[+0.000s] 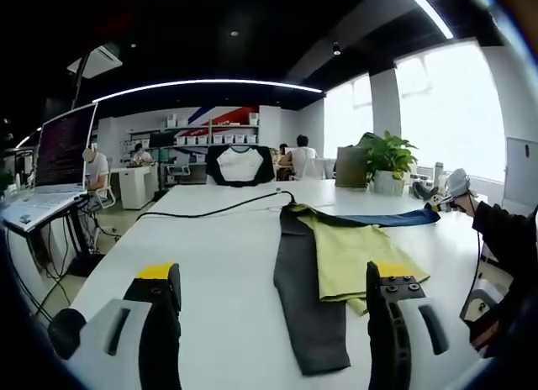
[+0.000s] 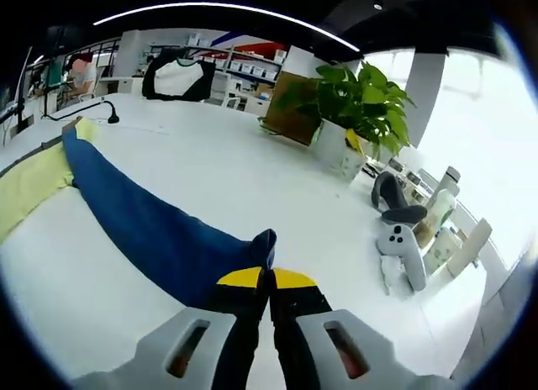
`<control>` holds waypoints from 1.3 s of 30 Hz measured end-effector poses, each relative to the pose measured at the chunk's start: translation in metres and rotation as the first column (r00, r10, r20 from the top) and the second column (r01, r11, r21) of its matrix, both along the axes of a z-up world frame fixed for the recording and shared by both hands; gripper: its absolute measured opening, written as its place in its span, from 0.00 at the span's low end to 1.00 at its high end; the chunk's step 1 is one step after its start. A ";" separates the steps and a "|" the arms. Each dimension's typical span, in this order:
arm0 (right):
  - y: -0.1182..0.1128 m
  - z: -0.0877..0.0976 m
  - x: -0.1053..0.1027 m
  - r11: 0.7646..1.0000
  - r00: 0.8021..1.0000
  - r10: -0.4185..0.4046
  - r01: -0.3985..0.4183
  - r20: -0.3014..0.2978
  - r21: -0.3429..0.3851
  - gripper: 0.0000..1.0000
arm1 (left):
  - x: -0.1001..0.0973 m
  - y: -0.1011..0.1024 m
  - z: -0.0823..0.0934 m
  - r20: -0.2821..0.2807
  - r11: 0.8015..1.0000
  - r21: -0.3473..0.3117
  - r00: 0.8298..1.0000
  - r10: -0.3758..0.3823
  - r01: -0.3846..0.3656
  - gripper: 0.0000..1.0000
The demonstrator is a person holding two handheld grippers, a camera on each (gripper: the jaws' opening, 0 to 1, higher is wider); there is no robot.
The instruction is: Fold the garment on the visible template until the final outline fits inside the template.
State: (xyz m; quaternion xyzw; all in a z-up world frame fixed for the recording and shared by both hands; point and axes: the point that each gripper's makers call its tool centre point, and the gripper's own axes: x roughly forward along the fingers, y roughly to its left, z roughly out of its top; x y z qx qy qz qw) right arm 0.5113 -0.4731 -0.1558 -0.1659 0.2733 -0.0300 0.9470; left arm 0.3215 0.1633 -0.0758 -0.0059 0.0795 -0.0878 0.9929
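A garment lies spread on the white table (image 1: 210, 264): a yellow-green body (image 1: 349, 251), a dark grey sleeve (image 1: 307, 297) pointing toward me, and a blue sleeve (image 1: 387, 218) stretched out to the right. My left gripper (image 1: 273, 276) hangs open above the table's near side, its jaws wide apart on either side of the grey sleeve and touching nothing. My right gripper (image 2: 267, 279) is shut on the cuff end of the blue sleeve (image 2: 143, 218). The right gripper (image 1: 445, 201) is at the table's far right, held by a dark-sleeved arm (image 1: 504, 230).
A black cable (image 1: 218, 209) crosses the table behind the garment. A potted plant (image 2: 357, 104), a white controller (image 2: 402, 247) and bottles (image 2: 437, 209) stand close to the right gripper. A laptop (image 1: 50, 171) sits at the left. People sit at desks in the back.
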 end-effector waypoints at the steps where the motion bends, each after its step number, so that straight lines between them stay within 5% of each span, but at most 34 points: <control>1: -0.002 -0.001 0.000 1.000 1.000 -0.005 0.005 -0.001 0.002 0.00 | 0.000 0.000 0.001 0.002 1.000 0.001 1.000 -0.001 0.001 0.96; 7: -0.014 -0.004 -0.005 0.999 0.999 -0.033 0.032 -0.013 -0.018 0.00 | 0.000 0.002 -0.001 -0.001 1.000 -0.001 1.000 0.004 -0.004 0.96; 12: -0.009 0.013 -0.009 0.999 0.999 -0.007 0.008 0.034 -0.035 0.00 | 0.001 0.002 -0.001 0.001 1.000 -0.002 1.000 0.004 -0.004 0.96; 19: 0.025 0.037 0.003 0.986 0.985 0.151 -0.143 0.084 -0.091 0.10 | 0.001 0.001 -0.002 -0.001 1.000 -0.003 1.000 0.000 0.000 0.96; 22: 0.042 0.040 0.007 0.967 0.970 0.233 -0.224 0.065 -0.121 0.13 | 0.000 0.000 -0.002 -0.001 1.000 -0.002 1.000 -0.003 0.003 0.96; 25: 0.074 0.031 0.008 0.915 0.922 0.388 -0.386 -0.007 -0.114 0.15 | 0.001 0.001 -0.003 -0.004 1.000 -0.003 1.000 -0.003 0.003 0.96; 27: 0.082 0.025 0.007 0.901 0.904 0.426 -0.428 -0.045 -0.075 0.17 | 0.000 0.001 -0.003 -0.001 1.000 -0.005 1.000 -0.001 0.001 0.96; 39: 0.071 0.008 0.007 0.864 0.848 0.502 -0.503 -0.171 0.042 0.28 | 0.000 -0.001 0.000 0.001 1.000 0.001 1.000 -0.006 0.006 0.96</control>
